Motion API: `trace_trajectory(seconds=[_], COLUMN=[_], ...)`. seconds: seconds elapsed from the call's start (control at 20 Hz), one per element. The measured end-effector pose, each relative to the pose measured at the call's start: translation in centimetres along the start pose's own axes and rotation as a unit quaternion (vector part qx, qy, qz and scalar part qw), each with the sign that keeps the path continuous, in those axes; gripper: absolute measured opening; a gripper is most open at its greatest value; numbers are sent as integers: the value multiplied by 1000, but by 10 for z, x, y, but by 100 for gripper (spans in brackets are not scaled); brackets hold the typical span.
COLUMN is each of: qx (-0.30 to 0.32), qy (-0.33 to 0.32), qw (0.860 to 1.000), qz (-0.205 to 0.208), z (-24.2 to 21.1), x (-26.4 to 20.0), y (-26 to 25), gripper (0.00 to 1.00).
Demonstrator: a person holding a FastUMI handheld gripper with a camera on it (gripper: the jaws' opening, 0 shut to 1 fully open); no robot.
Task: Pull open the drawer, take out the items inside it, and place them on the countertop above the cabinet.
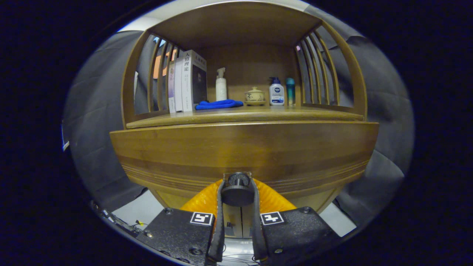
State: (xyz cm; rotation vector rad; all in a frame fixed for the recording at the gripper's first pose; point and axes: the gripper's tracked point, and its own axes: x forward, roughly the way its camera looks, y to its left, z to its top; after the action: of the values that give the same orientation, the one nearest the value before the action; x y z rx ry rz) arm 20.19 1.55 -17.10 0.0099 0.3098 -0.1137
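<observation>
Wooden cabinet (244, 147), drawer front shut, countertop (244, 113) above it. On the countertop, left to right: books (186, 83) at the left edge, blue cloth (218, 104), white spray bottle (221, 85), lidded cup (255, 96), pump bottle (276, 92), teal bottle (290, 90) near the right edge. Gripper (237, 192): fingers narrowed onto the dark round knob (237, 190) at the drawer's lower middle, both pressing its sides.
</observation>
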Motion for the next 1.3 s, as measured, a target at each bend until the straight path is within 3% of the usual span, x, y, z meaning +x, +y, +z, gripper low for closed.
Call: trace_trajectory(seconds=[0.75, 1.05, 1.3], qx=[7, 2, 15], qy=[6, 21, 31], qw=[1000, 999, 997], qz=[21, 46, 67], z=[-35, -39, -33], x=[-91, -99, -115], y=[2, 5, 1], gripper=[33, 34, 47])
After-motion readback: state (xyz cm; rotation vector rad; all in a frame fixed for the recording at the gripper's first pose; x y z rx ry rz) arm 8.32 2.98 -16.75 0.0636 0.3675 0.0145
